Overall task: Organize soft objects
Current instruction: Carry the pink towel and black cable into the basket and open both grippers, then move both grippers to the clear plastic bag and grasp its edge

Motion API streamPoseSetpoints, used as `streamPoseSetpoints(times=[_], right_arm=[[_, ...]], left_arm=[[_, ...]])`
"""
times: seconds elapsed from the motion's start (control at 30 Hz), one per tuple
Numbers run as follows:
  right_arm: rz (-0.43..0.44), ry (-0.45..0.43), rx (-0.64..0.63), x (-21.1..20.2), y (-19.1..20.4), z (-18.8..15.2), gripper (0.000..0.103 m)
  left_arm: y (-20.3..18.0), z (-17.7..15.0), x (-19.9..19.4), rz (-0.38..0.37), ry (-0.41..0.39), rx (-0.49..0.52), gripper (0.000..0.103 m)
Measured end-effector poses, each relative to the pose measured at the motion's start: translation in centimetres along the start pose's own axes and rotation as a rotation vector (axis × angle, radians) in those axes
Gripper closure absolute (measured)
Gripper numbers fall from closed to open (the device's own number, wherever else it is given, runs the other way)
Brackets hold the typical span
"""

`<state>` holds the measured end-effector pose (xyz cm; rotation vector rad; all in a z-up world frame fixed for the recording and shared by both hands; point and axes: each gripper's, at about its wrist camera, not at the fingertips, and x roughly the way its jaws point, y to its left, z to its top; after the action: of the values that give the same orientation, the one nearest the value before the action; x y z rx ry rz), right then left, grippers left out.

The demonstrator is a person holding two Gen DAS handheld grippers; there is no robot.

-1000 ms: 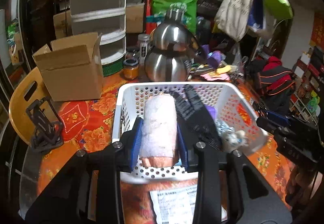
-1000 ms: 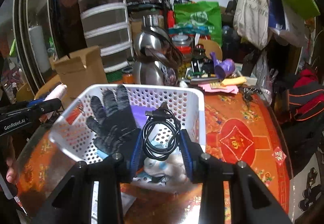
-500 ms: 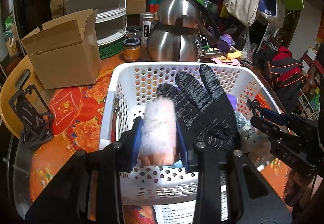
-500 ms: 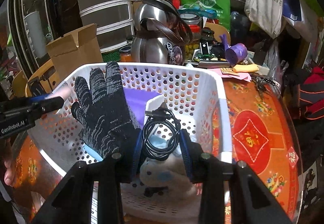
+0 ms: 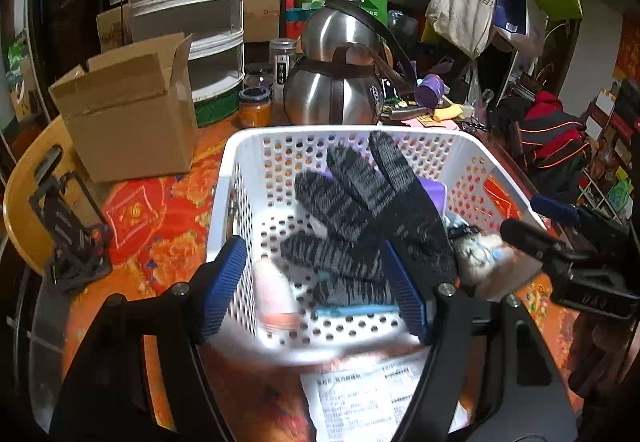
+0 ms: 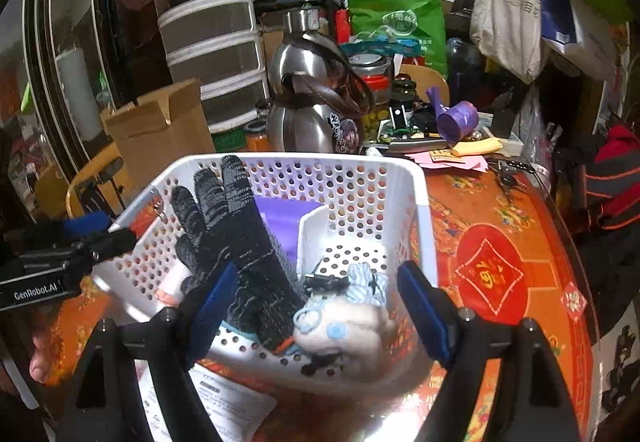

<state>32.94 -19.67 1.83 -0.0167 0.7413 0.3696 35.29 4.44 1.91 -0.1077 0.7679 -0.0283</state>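
Observation:
A white perforated basket (image 5: 344,132) (image 6: 296,158) holds a black-grey knit glove (image 5: 360,210) (image 6: 240,242) and a pale plush toy (image 5: 480,258) (image 6: 352,326). My left gripper (image 5: 314,290) hangs over the basket's near left side, its jaws opening. A pink rolled cloth (image 5: 276,294) lies blurred between them, touched by neither pad. Over the near right side is my right gripper (image 6: 316,310), jaws also opening and gripping nothing. A black coiled cable (image 6: 326,282) rests loose on the plush toy below it.
An open cardboard box (image 5: 128,110), a steel flask (image 5: 336,82) and a plastic drawer tower (image 5: 188,2) stand behind the basket. A printed sheet (image 5: 360,394) lies on the orange cloth at the front. A purple scoop (image 6: 456,118) and clutter crowd the back right.
Both grippers were shut, the left on the pink roll, the right on the cable. Both have opened and sunk slightly; roll and cable have dropped into the basket.

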Motion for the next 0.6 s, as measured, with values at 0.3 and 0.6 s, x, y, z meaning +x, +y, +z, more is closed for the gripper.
streamPoseSetpoints(times=[0.3,0.6], right_arm=[[0.036,-0.031,0.013,-3.8,0.3,-2.9,0.02],[0.08,-0.078,0.04,-8.6,1.5,-8.3,0.011]], left_arm=[[0.6,-3.3,-5.0,-0.018,-0.023,-0.003,0.034],[0.6,-8.4,-8.2,-0.014,-0.007,0.006,0.034]])
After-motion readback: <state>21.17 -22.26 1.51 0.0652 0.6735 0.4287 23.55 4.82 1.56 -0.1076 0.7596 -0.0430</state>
